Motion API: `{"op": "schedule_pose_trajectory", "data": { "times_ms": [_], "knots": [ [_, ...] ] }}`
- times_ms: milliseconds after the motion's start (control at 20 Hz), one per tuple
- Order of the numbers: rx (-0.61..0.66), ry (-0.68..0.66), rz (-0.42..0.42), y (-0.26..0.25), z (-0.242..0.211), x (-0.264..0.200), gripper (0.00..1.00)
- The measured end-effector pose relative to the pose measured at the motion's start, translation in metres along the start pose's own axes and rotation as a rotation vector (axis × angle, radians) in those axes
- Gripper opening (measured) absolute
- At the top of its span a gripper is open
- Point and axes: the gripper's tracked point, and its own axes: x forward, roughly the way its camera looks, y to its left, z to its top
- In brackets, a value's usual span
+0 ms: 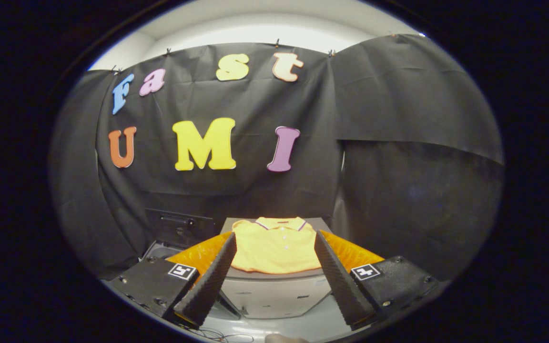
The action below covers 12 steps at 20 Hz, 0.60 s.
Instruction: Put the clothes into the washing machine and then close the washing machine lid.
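Jaws [274,238] are standing wide apart, holding nothing, framing a folded yellow polo shirt [275,247] lying just ahead on a grey desk [274,293].

Shirt [275,247] lies on a stand [274,293], beyond the parted jaws.

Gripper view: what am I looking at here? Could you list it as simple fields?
garment: yellow polo shirt, lying flat, collar away from the fingers
support: grey top of a pale box-like unit
gripper: open, fingers spread, touching nothing
shirt position: ahead of the fingers, seen between them
left of unit: dark raised panel
backdrop: black cloth wall
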Motion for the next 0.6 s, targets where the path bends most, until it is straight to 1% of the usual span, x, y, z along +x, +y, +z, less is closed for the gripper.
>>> {"op": "schedule_pose_trajectory", "data": {
  "times_ms": [200,300,500,600],
  "knots": [
    [-0.001,0.089,0.017,-0.006,-0.004,0.088,1.00],
    [0.012,0.136,0.036,-0.005,-0.011,0.124,1.00],
    [0.020,0.237,0.020,-0.012,-0.030,0.185,1.00],
    [0.009,0.276,0.004,-0.020,-0.038,0.207,1.00]
  ]
}}
